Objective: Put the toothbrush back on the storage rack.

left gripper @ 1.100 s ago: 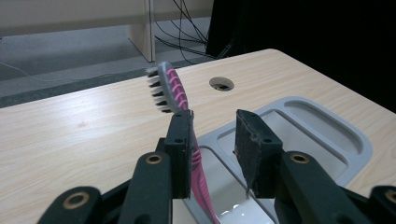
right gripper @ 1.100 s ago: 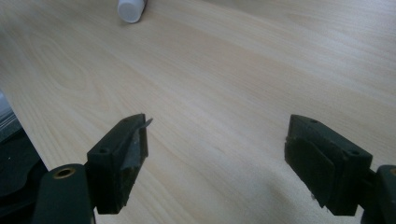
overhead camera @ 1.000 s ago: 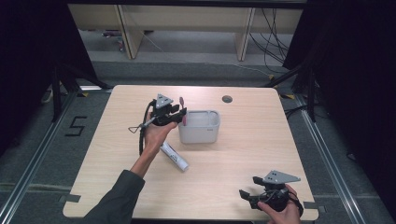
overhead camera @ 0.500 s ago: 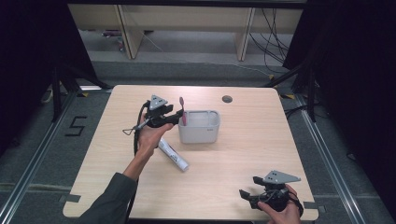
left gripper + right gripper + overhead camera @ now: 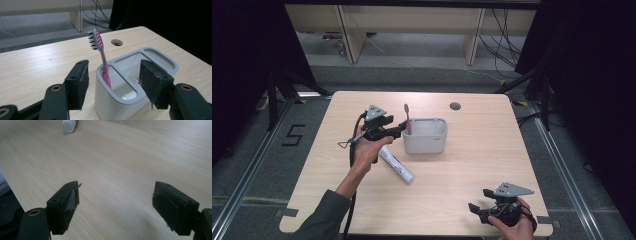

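Note:
A pink toothbrush stands upright, bristles up, in the narrow end slot of a grey holder at mid table. My left gripper sits just left of the holder. Its jaws have just been opening and are open now. The brush handle rises in the gap ahead of the pads, touched by neither. A white toothpaste tube lies flat in front of the holder. My right gripper is open over bare wood near the front right edge.
The holder's wider compartment looks empty. A round cable hole sits in the tabletop behind the holder. A person's left forearm reaches in from the front edge. Wooden table legs and cables lie on the floor beyond.
The left gripper has let go of the toothbrush, opened, and drawn back a little to the left of the holder. The brush stays standing in its slot. The right gripper has not moved.

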`<state>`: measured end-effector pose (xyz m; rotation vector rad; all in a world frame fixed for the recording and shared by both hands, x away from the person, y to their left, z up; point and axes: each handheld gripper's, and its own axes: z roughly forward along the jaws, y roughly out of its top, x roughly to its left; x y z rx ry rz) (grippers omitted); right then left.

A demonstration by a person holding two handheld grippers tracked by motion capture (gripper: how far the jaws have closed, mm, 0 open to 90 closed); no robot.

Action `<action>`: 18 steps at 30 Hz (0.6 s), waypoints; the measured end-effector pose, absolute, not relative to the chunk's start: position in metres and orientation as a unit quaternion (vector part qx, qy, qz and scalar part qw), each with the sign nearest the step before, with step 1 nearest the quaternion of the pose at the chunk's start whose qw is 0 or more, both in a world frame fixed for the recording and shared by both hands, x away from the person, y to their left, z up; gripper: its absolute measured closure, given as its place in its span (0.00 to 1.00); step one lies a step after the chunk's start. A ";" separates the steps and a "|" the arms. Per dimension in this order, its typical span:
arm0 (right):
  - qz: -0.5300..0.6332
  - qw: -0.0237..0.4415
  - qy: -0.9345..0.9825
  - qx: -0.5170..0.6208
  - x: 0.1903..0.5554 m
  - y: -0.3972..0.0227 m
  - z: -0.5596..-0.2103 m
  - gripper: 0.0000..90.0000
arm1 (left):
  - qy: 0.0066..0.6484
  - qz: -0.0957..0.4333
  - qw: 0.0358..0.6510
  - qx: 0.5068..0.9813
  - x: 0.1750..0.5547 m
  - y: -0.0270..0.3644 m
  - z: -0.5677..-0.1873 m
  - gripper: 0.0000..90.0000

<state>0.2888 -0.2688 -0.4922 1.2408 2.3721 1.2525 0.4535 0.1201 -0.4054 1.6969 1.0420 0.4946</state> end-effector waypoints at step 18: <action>0.421 0.100 0.800 0.416 0.290 -0.272 -0.492 0.25 | 0.425 0.178 0.512 0.726 0.424 0.127 -0.412 0.35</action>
